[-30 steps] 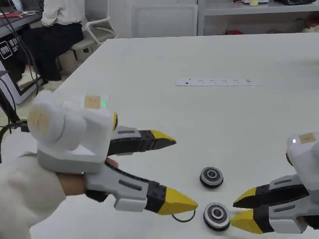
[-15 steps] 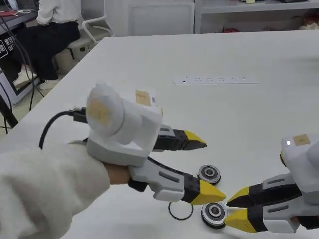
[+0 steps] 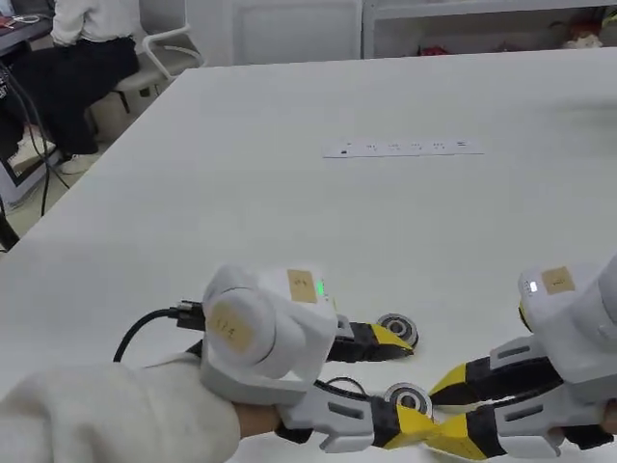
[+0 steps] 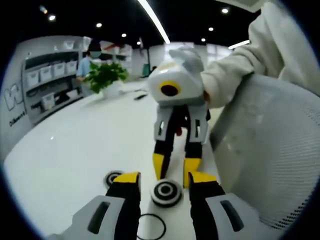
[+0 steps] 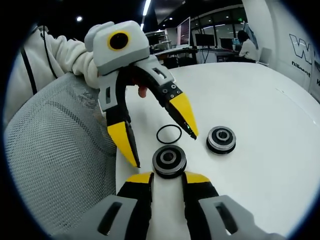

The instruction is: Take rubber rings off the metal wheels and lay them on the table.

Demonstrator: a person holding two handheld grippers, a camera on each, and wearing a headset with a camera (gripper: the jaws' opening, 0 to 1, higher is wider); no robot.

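Note:
Two metal wheels lie on the white table (image 3: 289,193). The near wheel (image 3: 406,397) (image 4: 166,192) (image 5: 169,161) has a dark rubber ring around it and sits between both grippers. My left gripper (image 3: 405,384) (image 4: 164,178) (image 5: 159,135) is open, one jaw on each side of this wheel. From the opposite side, my right gripper (image 3: 437,415) (image 5: 169,178) (image 4: 175,169) is open, its tips just short of the same wheel. The far wheel (image 3: 397,328) (image 4: 112,177) (image 5: 221,139) lies apart. One loose black rubber ring (image 5: 169,134) (image 4: 150,227) lies flat beside the near wheel.
A white power strip (image 3: 402,148) lies farther back on the table. A person sits on a chair (image 3: 164,58) beyond the far left corner. A black cable (image 3: 149,328) trails from the left gripper. A grey mesh chair back (image 5: 55,150) stands close behind.
My left gripper has come down and to the right until its jaws straddle the near wheel. The right gripper has held close to that wheel. The loose ring has stayed put.

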